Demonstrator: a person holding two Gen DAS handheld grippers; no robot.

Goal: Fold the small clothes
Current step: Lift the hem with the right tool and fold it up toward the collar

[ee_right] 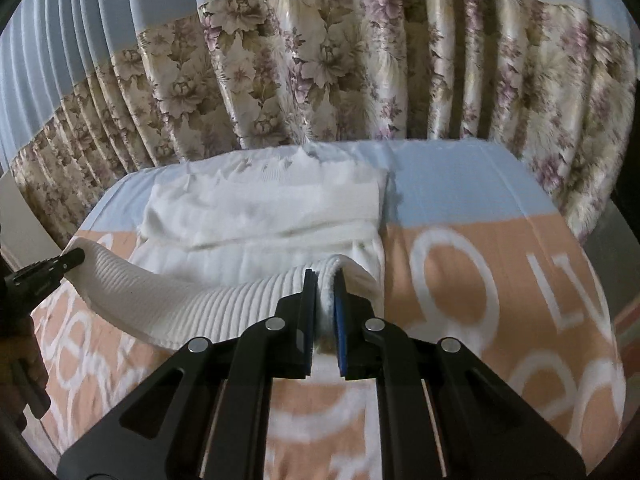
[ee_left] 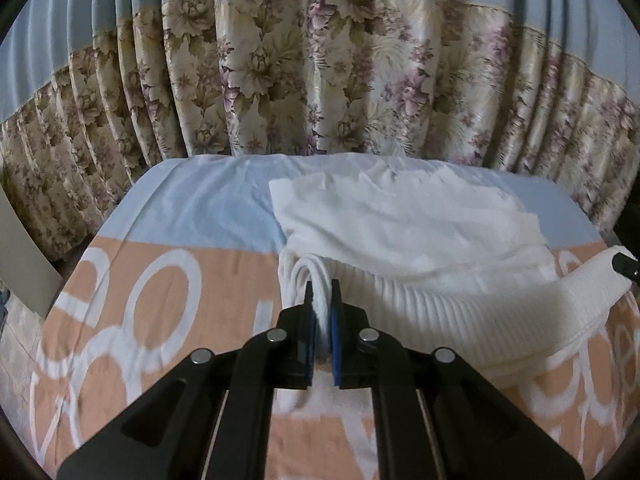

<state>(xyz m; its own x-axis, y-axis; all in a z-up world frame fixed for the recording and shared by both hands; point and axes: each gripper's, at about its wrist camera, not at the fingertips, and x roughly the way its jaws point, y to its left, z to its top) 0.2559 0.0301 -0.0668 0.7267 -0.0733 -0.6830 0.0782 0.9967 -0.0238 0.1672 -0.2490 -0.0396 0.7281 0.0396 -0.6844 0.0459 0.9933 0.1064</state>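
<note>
The white knit garment [ee_left: 420, 240] lies on the bed [ee_left: 192, 216], its ribbed hem lifted. The left gripper [ee_left: 322, 304] and right gripper [ee_right: 325, 292] jaws clamp the 2 hem corners. The fabric appears soft, light and probably stretchy; corner holds suit it.

Two close wrist views, sharing curtain [ee_left: 320, 80] backdrop

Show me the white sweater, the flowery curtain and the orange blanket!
white sweater [ee_left: 420, 236]: left wrist view, folded body.
flowery curtain [ee_right: 320, 60]: right wrist view, a big pale flower.
orange blanket [ee_right: 508, 264]: right wrist view, bare orange patch.
</note>
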